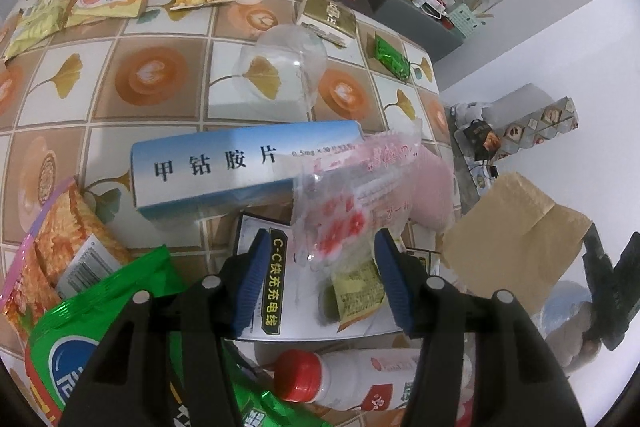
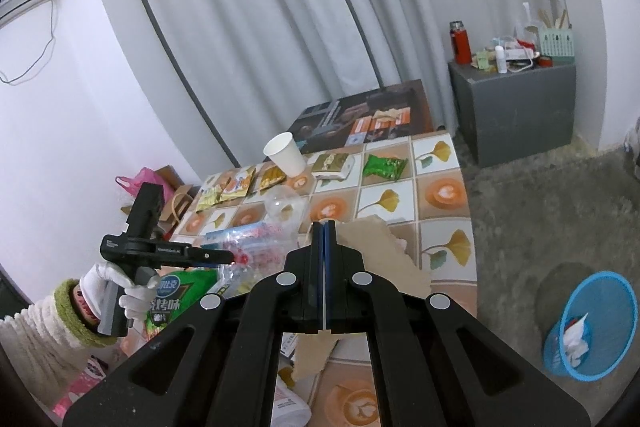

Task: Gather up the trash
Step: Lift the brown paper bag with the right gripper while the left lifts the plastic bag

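**Surface.** The tile-patterned surface with ginkgo leaves and coffee cups [image 1: 68, 131] is littered with packets. The reference mark is the blue-and-white cardboard medicine carton [image 1: 240, 171].

**Receptacle.** A round blue mesh waste basket [image 2: 592, 327] stands on the floor, well apart from the carton. A crumpled brown paper bag [image 1: 512, 239] hangs beside the carton's far end, off the surface edge. The right claw [image 2: 322, 227] is clenched on it.

**Item in hand.** A crinkled clear plastic wrapper with pink and red print [image 1: 348, 195] lies against the carton's end and overlaps its corner. Its lower edge reaches down between the jaws of the left claw [image 1: 324, 279].

**Left claw.** It is released. One pad is at or near the film and the other is clear of it.

**Judgement.** The step is seizing the wrapper.
- Centre the jaws on the bunched lower part of the film, not its loose edge.
- Keep the pads off the carton.
- Close firmly, because thin film slips.
- Lift straight away from the carton.
- Hold the bag steady to receive it.
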A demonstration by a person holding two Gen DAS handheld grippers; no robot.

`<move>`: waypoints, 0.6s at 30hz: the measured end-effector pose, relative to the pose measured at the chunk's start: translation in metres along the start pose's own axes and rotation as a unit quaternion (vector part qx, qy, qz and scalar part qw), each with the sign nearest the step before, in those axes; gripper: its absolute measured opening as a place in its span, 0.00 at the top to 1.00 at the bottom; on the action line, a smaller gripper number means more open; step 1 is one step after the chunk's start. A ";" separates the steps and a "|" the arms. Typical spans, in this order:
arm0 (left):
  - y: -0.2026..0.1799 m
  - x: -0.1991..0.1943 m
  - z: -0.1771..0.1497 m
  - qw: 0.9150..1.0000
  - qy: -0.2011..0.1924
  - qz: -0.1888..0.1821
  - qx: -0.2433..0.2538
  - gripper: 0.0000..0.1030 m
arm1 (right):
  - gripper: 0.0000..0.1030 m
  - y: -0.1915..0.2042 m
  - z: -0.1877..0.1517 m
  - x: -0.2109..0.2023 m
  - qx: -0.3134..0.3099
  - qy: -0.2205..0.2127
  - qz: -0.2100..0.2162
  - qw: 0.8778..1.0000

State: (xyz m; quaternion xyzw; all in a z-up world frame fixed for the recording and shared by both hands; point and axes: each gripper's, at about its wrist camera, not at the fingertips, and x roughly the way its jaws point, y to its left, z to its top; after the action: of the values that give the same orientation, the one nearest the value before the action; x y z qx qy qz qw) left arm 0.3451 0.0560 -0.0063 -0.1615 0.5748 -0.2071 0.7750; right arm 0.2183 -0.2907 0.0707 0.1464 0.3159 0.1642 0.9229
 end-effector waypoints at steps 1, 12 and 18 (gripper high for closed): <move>0.000 0.001 0.000 1.000 0.000 0.000 0.001 0.54 | 1.00 0.000 0.000 0.000 0.000 0.000 0.000 1.000; -0.007 -0.007 -0.003 0.999 -0.037 -0.004 0.024 0.93 | 1.00 0.000 0.000 0.000 0.000 0.003 0.000 1.000; -0.029 -0.036 -0.010 0.995 -0.084 -0.018 0.058 0.96 | 1.00 -0.001 0.001 -0.008 0.002 -0.010 0.000 1.000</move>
State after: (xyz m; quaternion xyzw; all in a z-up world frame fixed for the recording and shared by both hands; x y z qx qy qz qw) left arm 0.3225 0.0489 0.0350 -0.1430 0.4913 -0.2394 0.8251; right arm 0.2136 -0.2952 0.0753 0.1502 0.3066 0.1619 0.9259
